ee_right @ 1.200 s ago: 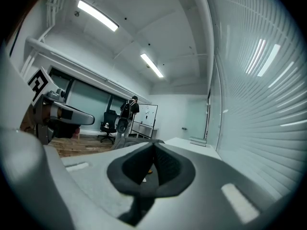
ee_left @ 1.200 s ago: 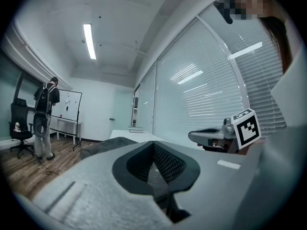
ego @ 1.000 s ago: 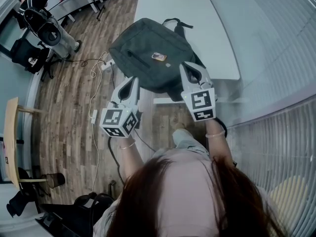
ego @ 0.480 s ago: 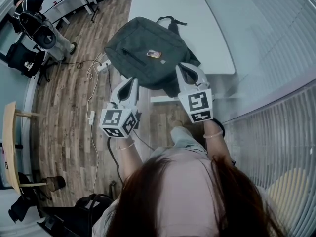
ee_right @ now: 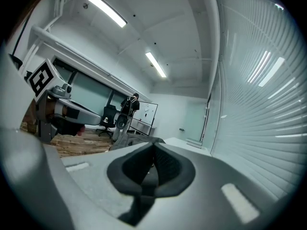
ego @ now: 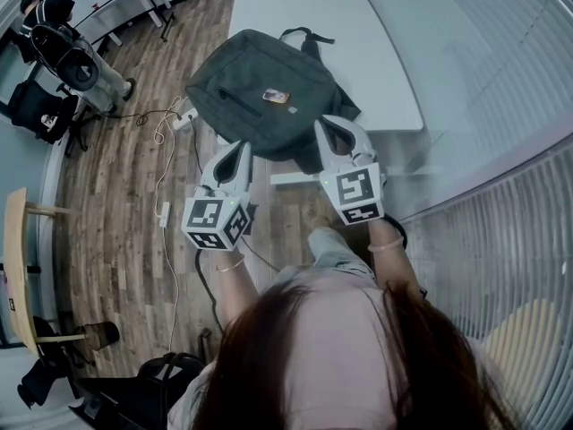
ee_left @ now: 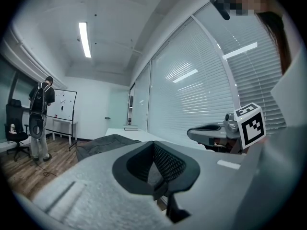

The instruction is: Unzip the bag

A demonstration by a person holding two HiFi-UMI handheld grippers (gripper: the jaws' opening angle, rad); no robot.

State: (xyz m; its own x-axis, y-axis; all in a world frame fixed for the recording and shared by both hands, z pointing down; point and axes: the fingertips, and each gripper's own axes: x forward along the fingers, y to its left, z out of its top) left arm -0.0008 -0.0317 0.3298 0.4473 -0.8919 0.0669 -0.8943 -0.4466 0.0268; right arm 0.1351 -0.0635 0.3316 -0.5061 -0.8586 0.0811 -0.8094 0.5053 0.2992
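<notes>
A dark grey backpack lies flat on the near end of a white table, with a small brown label on top and its carry handle at the far side. My left gripper hovers at the bag's near left edge, its jaws closed and empty. My right gripper sits at the bag's near right corner, also shut with nothing in it. In the left gripper view the bag shows beyond the closed jaws, and the right gripper is off to the right.
A person with a backpack stands far left near office chairs. Cables trail over the wooden floor. Window blinds run along the right. A wooden tabletop edge is at the left.
Both grippers have edged slightly toward the bag's near edge; the right one shifted a little left. Neither has taken hold of anything.
</notes>
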